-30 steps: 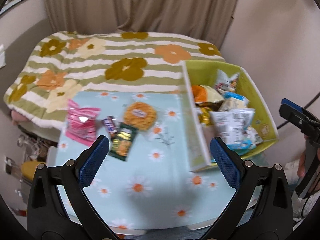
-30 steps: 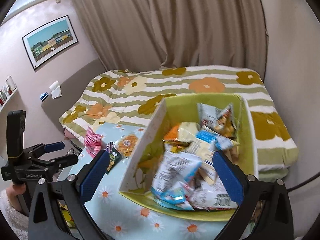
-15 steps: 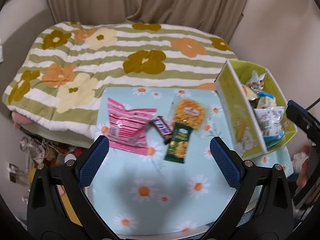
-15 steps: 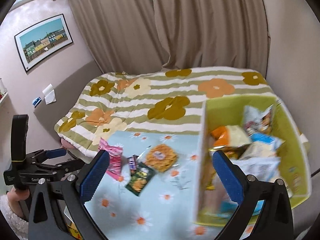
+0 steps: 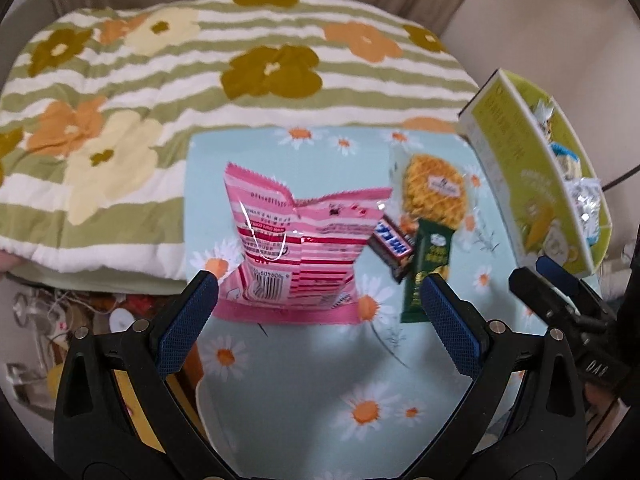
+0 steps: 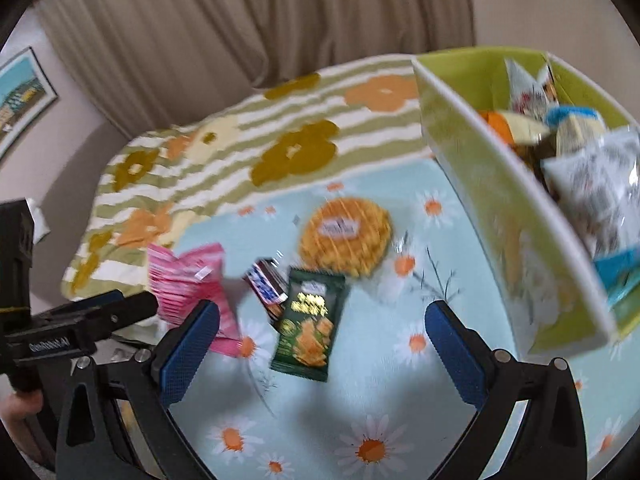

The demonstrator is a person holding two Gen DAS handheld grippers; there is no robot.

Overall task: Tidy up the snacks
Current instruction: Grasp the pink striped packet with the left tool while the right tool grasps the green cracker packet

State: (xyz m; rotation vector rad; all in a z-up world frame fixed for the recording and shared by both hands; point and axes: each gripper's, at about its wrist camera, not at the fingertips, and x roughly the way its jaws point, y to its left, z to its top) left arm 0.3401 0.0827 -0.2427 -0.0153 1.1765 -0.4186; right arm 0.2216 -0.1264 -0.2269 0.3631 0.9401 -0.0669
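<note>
The chocolate bar (image 5: pixel 391 249) wrapper's white lettering is too blurred to read.

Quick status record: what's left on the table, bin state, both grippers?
on table: pink bag, candy bar, green packet, waffle
bin: on table's right side, holds several snacks
left gripper: open, empty, over the pink bag
right gripper: open, empty, over the green packet

My left wrist view looks steeply down, close; my right sits further right. Both share the pink snack bag (image 5: pixel 296 248) (image 6: pixel 192 284) mid-frame.
</note>
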